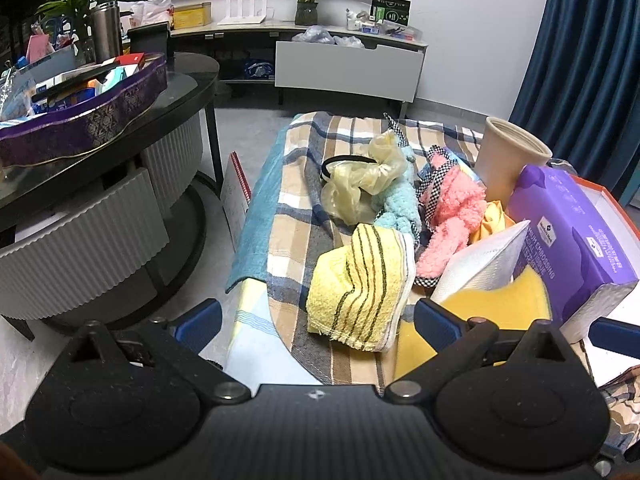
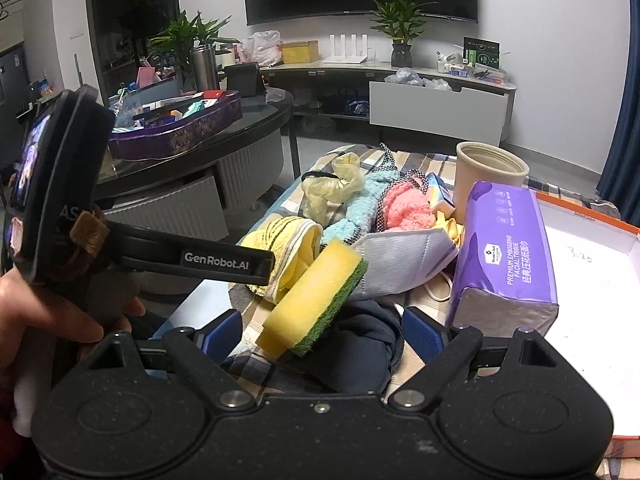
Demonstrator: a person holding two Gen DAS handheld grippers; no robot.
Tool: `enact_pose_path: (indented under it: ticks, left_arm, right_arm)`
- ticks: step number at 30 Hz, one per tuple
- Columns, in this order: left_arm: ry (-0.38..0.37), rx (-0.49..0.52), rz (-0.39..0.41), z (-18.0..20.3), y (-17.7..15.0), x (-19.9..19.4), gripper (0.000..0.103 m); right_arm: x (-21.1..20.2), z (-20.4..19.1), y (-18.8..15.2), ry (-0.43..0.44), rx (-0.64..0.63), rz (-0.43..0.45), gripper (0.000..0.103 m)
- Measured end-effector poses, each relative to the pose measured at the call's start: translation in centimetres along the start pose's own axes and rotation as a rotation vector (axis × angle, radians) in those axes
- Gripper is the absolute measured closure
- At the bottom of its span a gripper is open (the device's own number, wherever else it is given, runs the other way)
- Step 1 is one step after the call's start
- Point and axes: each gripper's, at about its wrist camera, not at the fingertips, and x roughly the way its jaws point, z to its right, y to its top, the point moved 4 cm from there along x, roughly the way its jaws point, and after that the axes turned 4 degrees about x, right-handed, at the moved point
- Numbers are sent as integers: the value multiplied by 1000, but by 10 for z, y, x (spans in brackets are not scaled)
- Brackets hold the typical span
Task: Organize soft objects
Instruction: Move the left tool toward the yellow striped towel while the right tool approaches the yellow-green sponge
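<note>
We find the left gripper [image 1: 318, 316] released over the striped yellow towel [image 1: 360, 292] at the checked cloth's [image 1: 296, 200] near edge; it could slide off. The right gripper [image 2: 322, 328], also released, may snag the sponge [image 2: 316, 296] beside the tissue pack [image 2: 504, 252].

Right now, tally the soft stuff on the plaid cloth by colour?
Yellow: 3, striped towel, sponge, crumpled cloth
Pink: 1, fuzzy cloth
Light blue: 1, fuzzy cloth
White: 1, face mask
Navy: 1, cloth
Total: 7
</note>
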Motion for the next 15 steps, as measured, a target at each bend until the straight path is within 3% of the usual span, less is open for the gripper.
enact_pose_path:
  ticks: [15]
  left_arm:
    - [-1, 28, -2, 0, 2, 7, 0]
  right_arm:
    - [4, -1, 3, -12, 22, 5, 2]
